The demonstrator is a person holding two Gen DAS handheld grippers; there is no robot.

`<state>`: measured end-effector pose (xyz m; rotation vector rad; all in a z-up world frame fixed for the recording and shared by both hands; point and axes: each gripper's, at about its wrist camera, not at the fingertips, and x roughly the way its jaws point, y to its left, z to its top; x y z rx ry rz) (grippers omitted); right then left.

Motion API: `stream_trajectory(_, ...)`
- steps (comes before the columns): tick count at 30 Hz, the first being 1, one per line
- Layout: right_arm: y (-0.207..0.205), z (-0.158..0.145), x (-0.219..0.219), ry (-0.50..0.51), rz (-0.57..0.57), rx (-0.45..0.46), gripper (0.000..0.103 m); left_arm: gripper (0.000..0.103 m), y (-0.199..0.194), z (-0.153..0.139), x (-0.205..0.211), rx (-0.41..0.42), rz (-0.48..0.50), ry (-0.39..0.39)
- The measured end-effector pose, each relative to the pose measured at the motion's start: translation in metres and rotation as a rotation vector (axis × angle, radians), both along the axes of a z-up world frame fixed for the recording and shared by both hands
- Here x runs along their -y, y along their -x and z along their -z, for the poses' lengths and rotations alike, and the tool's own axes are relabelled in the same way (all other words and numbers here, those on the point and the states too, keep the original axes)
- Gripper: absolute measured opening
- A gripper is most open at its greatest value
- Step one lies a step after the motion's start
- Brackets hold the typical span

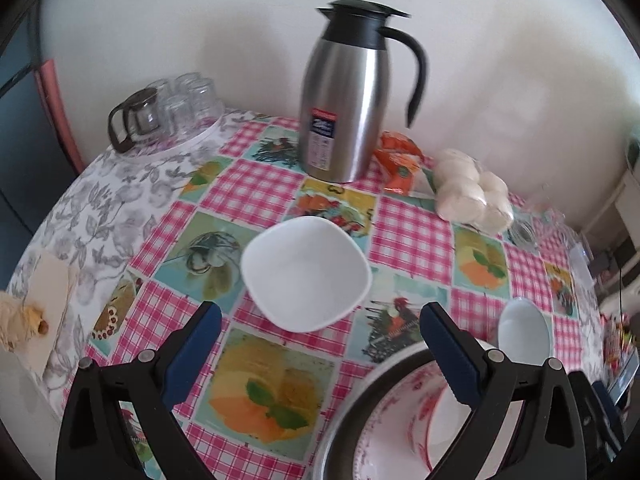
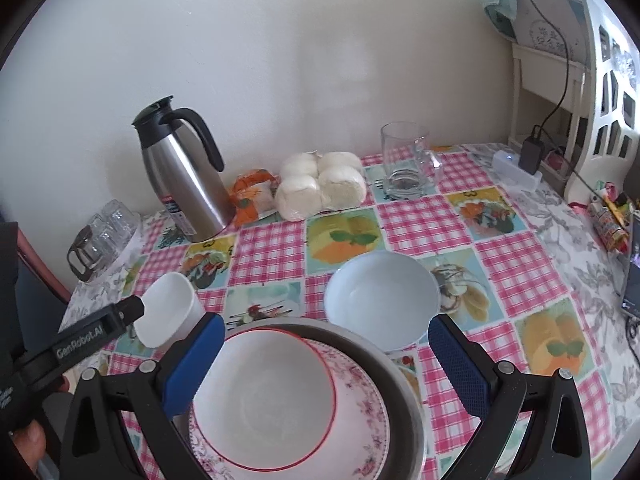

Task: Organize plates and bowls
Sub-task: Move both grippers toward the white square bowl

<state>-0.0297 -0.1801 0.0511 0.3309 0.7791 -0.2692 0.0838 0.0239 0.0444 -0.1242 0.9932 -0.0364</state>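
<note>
A white squarish bowl sits on the checked tablecloth just ahead of my open, empty left gripper; it also shows in the right wrist view. A pale blue round bowl stands to its right, also in the left wrist view. A stack lies below my open, empty right gripper: a red-rimmed white bowl on a pink floral plate inside a metal dish. The stack shows in the left wrist view. The left gripper reaches toward the squarish bowl.
A steel thermos jug stands at the back by the wall. Bagged white buns, an orange packet and a glass mug are behind. Upturned glasses on a tray are back left. A phone lies at the right edge.
</note>
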Motion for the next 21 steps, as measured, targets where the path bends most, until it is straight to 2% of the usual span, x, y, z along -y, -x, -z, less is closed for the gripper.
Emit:
stream_trajectory(7,-0.006,0.004,-0.012,-0.014,-0.027,-0.011,0.103,0.099,-0.008,0.009,-0.024,-0.029,-0.077,0.021)
stream_trajectory(14,-0.020,0.005,-0.032,0.043,-0.046,-0.048,0.103,0.099,-0.018,0.020,-0.034,-0.098,-0.105,0.071)
stream_trajectory(21,-0.043,0.005,-0.057,0.142,-0.106,-0.107,0.103,0.099,-0.031,0.037,-0.047,-0.167,-0.144,0.155)
